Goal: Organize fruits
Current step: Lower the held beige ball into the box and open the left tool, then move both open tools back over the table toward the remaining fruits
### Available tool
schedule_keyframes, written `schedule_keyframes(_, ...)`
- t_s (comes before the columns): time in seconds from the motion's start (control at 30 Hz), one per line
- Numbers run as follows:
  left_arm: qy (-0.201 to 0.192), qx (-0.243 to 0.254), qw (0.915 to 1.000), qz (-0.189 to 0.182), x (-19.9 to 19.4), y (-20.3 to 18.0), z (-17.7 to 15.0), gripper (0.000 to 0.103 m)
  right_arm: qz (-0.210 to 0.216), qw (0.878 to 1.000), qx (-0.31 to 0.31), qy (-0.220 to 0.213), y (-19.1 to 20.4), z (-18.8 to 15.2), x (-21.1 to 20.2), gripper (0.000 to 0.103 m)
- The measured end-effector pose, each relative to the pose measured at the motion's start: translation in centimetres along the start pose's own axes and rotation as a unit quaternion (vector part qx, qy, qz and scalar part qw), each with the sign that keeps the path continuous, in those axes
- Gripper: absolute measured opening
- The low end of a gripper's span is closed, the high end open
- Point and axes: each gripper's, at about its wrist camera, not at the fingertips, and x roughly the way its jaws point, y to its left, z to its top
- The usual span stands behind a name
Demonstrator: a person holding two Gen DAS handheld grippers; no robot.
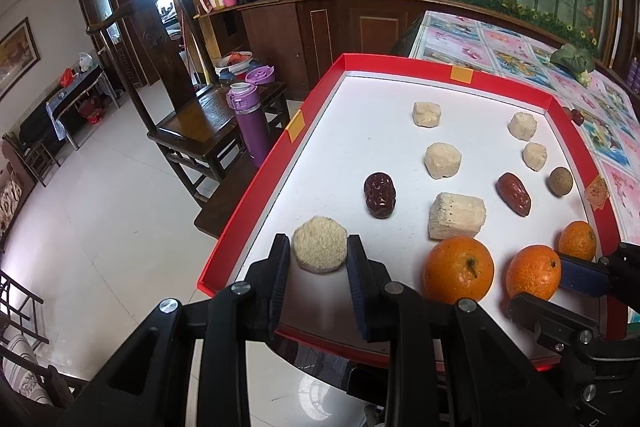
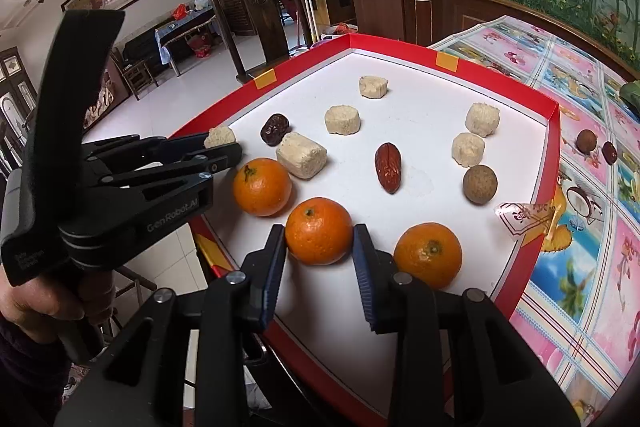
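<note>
The pale cane piece (image 1: 320, 250) lies directly between the left gripper's (image 1: 319, 259) fingers, at their tips, near the front left corner of the tray (image 1: 280, 155). It is a squat round chunk with its fibrous cut face turned up, so it has no long axis to line up with; the pads stand on either side of its round flank. The left pad looks to touch it, while a thin gap shows at the right pad, so the jaws bracket the piece loosely rather than pinch it.

The middle orange (image 2: 319, 231) sits the same way between the right gripper's (image 2: 319, 245) fingers, at the tray's front edge. Both pads meet its sides, so it reads as lightly pinched, though how firmly cannot be told. It is round, bright and glossy, stem end up.

Each hand is nearest its own item, with another orange (image 2: 262, 186) between the two and a third (image 2: 428, 255) to the right. Further back lie more cane chunks, two dates (image 2: 388, 167) and a brown round fruit (image 2: 480, 183).
</note>
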Motion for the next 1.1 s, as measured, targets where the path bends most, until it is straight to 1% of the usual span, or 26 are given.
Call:
schedule_keyframes(0.03,0.000,-0.002,1.0000,0.003,0.0,0.1,0.0,0.034,0.001,1.000,0.000,0.000,0.0,-0.1,0.0,0.036)
schedule_keyframes(0.1,0.000,-0.004,1.0000,0.008,0.0,0.2,0.0,0.044,0.004,1.000,0.002,0.000,-0.1,-0.1,0.0,0.036)
schedule_keyframes(0.2,0.000,-0.006,0.9999,0.013,-0.2,0.2,0.1,0.053,0.011,1.000,0.011,0.002,-0.4,-0.1,-0.1,0.037)
schedule_keyframes(0.47,-0.008,-0.005,0.9998,0.018,-0.9,0.0,0.4,0.055,0.027,0.999,0.032,-0.010,-1.5,0.2,-1.2,0.039)
schedule_keyframes(0.63,-0.015,-0.001,0.9997,0.018,-1.6,-0.4,0.7,0.056,0.026,0.998,0.040,-0.031,-2.3,0.4,-2.6,0.039)
schedule_keyframes(0.83,-0.022,0.004,0.9997,0.011,-2.3,-1.1,1.2,0.057,0.024,0.996,0.061,-0.067,-4.5,0.7,-4.7,0.039)
schedule_keyframes(0.93,-0.034,0.011,0.9993,0.003,-3.1,-1.9,1.6,0.057,0.006,0.994,0.070,-0.083,-6.1,0.6,-5.9,0.039)
schedule_keyframes(1.03,-0.047,0.023,0.9985,-0.017,-3.9,-3.3,2.4,0.059,-0.010,0.992,0.091,-0.091,-8.5,0.3,-6.8,0.039)
schedule_keyframes(1.1,-0.058,0.041,0.9969,-0.032,-4.5,-4.9,3.0,0.059,-0.027,0.989,0.109,-0.096,-10.4,-0.1,-7.4,0.039)
